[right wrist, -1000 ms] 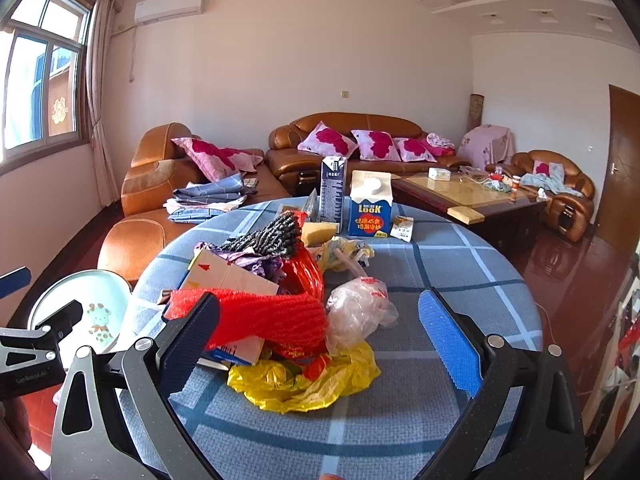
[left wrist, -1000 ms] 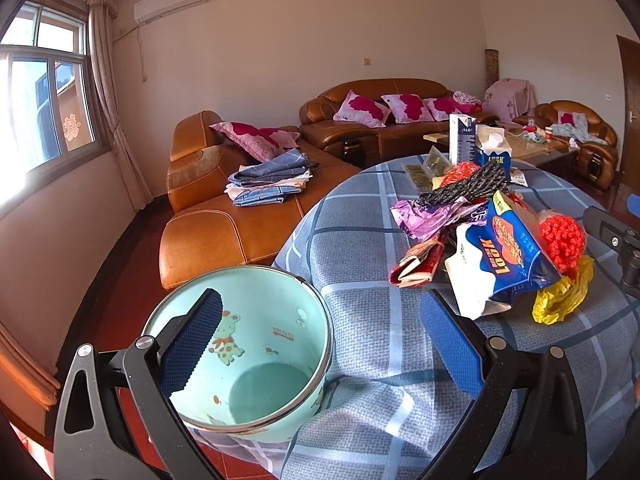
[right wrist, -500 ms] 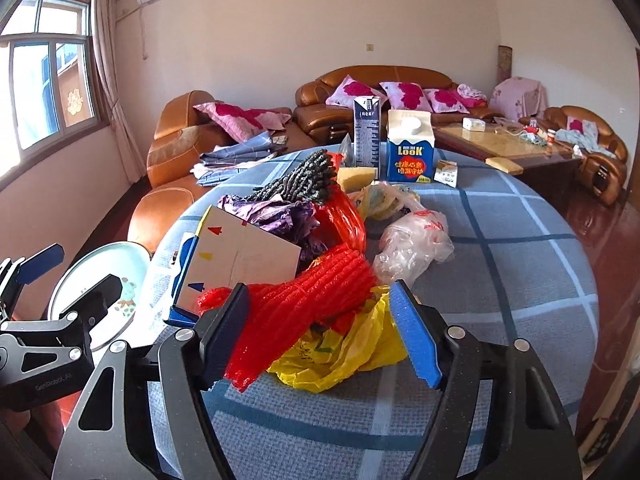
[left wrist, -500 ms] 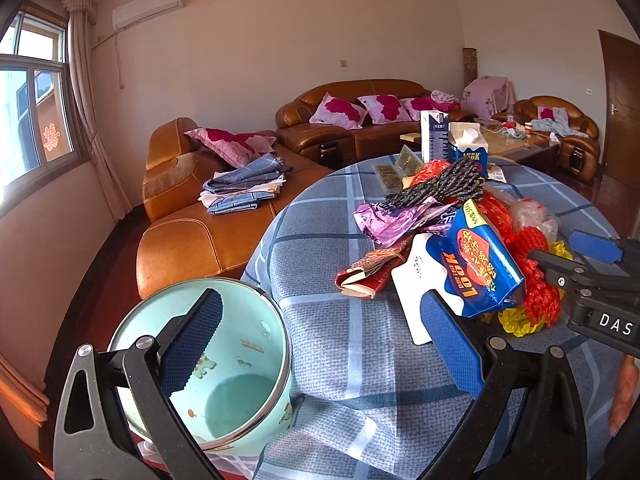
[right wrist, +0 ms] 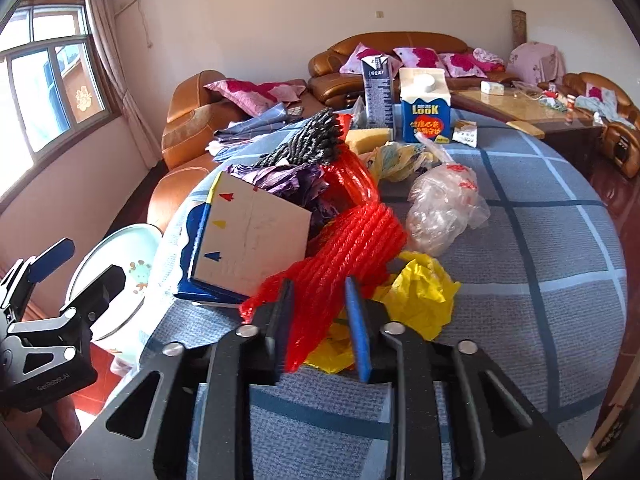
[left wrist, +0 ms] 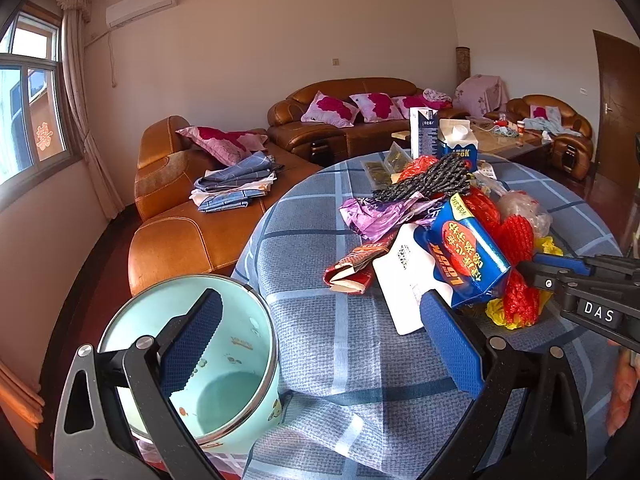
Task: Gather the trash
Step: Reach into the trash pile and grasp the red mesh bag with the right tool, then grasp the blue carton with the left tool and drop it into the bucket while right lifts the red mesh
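Note:
A pile of trash lies on the round blue checked table (right wrist: 560,240). It includes a red mesh net (right wrist: 352,240), a yellow bag (right wrist: 424,288), a clear plastic bag (right wrist: 444,204), a flattened blue carton (right wrist: 248,236) and a purple wrapper (left wrist: 380,212). My right gripper (right wrist: 320,320) is closing, with the near end of the red mesh net pinched between its pads. My left gripper (left wrist: 320,308) is open and holds nothing. It hovers over the table's left edge and a mint trash bin (left wrist: 240,360). From the left wrist, the right gripper (left wrist: 540,268) reaches into the red mesh net (left wrist: 518,236).
Two upright cartons (right wrist: 424,104) stand at the table's far side beside a yellow sponge (right wrist: 368,136). Brown leather sofas (left wrist: 180,240) with folded cloth stand beyond the bin. A coffee table (right wrist: 532,108) is at the back right.
The right gripper's jaws went from wide open to narrow around the red mesh net while it dipped toward the pile. The left gripper has barely shifted.

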The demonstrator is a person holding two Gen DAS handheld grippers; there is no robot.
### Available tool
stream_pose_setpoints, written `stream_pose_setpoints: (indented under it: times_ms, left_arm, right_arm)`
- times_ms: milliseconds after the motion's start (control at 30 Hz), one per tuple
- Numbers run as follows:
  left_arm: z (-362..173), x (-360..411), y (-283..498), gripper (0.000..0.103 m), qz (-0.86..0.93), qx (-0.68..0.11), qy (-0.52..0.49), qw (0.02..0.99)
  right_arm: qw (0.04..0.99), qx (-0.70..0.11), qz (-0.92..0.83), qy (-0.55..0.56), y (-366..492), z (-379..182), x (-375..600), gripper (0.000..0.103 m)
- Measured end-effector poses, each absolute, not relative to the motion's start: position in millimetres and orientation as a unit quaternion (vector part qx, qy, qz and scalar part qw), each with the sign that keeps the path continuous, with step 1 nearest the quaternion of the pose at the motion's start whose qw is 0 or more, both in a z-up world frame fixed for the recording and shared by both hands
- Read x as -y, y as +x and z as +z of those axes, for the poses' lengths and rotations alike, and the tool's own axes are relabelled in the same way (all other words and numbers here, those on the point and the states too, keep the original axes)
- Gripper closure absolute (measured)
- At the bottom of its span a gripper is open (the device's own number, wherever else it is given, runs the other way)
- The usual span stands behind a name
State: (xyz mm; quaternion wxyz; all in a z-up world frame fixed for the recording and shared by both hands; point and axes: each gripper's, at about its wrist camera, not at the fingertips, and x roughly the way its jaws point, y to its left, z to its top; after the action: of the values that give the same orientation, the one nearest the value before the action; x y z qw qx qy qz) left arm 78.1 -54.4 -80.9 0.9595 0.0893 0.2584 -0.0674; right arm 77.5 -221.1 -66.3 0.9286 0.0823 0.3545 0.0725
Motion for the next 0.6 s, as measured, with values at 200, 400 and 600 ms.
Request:
stream_pose_setpoints:
  times_ms: [200,400,600]
  left_arm:
    - [-79,60,78,0.006,-0.078,-0.260,0.081,0.959]
    - [-76,66,81,0.006,-0.091,-0.262,0.072,0.958]
    - [-72,79,87,0.006,-0.107,-0.261,0.063,0.957]
  right_arm:
    - [0.942,-0.323,0.074,0.050,65,-52,213,0.099]
    - [0.956,-0.285,0.059,0.017,52,-36,213,0.102]
    - [0.958,-0.285,0.025,-0.014,48,-44,224,0.102]
